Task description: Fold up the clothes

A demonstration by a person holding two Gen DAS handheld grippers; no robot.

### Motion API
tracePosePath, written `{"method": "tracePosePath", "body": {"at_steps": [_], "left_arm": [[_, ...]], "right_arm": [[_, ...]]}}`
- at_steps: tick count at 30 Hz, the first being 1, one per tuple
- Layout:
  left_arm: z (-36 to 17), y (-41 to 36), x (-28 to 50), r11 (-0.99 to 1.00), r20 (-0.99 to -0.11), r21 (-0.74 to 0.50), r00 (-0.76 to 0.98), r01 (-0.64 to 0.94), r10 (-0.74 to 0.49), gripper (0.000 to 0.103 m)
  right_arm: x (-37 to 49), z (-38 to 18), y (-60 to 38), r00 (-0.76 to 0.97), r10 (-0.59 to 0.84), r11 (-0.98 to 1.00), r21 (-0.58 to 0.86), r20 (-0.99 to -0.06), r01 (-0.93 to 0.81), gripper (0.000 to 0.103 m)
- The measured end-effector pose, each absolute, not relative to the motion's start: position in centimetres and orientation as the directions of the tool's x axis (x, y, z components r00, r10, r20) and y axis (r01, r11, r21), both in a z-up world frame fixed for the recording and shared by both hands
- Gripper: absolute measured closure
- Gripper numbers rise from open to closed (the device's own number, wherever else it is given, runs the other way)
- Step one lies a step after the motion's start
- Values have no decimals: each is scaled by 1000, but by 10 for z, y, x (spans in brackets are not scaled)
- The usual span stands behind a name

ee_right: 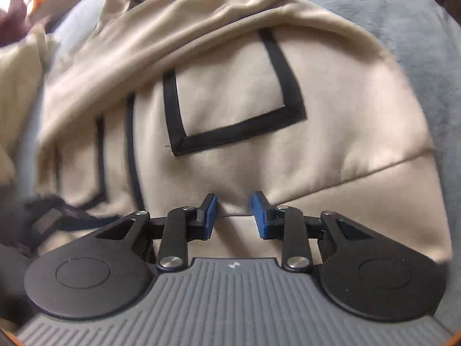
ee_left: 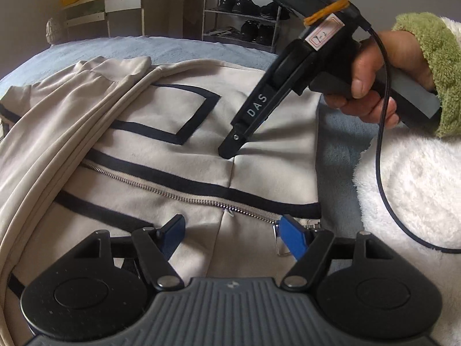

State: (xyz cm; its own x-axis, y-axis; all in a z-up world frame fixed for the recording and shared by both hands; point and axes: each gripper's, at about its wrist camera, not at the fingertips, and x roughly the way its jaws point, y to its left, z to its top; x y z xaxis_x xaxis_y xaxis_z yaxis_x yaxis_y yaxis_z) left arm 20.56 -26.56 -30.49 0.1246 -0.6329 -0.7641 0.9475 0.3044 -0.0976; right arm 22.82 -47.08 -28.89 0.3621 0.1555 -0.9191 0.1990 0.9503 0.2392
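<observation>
Jaws of the left gripper (ee_left: 230, 235) stand wide apart, released, with nothing between the blue pads (ee_left: 291, 238); they hover just over the jacket (ee_left: 178, 161) near its zip (ee_left: 161, 189) and the metal pull ring (ee_left: 281, 240), and whether a pad touches cloth cannot be told. The right gripper (ee_right: 234, 214) has its jaws parted by a narrower gap, also released. Its pads (ee_right: 260, 216) sit low on the beige cloth at a seam, astride a small ridge of fabric, gripping nothing firmly that shows. In the left view the right gripper's tip (ee_left: 229, 151) presses down onto the jacket, tilted, held by a hand (ee_left: 371, 86) in a green fleece sleeve (ee_left: 426, 60).

The jacket lies spread flat on a grey-blue bed (ee_left: 173, 47), front up, with black trim and a black-edged pocket (ee_right: 230, 109). Its long axis follows the zip, which runs from the left view's near right toward the far left. One sleeve (ee_left: 72, 109) is folded in along the far side. A white fluffy blanket (ee_left: 409, 190) lies to the right, and a shoe rack (ee_left: 245, 20) stands beyond the bed.
</observation>
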Motion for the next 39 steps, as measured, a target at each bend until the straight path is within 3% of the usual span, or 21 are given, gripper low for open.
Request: {"method": "tracePosePath", "body": {"at_steps": [5,9,20,27,31,35,39], "left_arm": [[-291,-243,217,354,-748,-98,166,930,-643,30],[-270,-220,235,408,-737,-55,239,911,-633,30],[-169,-176,329,629,-764,128,481,766,-430,29],[-144,-199,375,729,-794,93,492,678,-357,22],[-161,-207,393,815,-793,12,502,580,-346,20],[-183,-199,404,867,-777,-91,509,491,-370,19],[-207,-183,406,888,-779,-118,514,445,-360,19]], "right_arm": [[225,-252,-455,415,161,960,239,-896,144,78],[225,-269,-434,389,197,959,259,-900,113,78],[217,-285,-418,532,133,954,253,-836,159,76],[213,-293,-420,576,143,950,275,-805,150,74],[215,-297,-425,586,171,932,323,-792,164,72],[216,-296,-418,595,138,943,289,-791,165,71],[218,-291,-411,615,86,956,238,-784,170,71]]}}
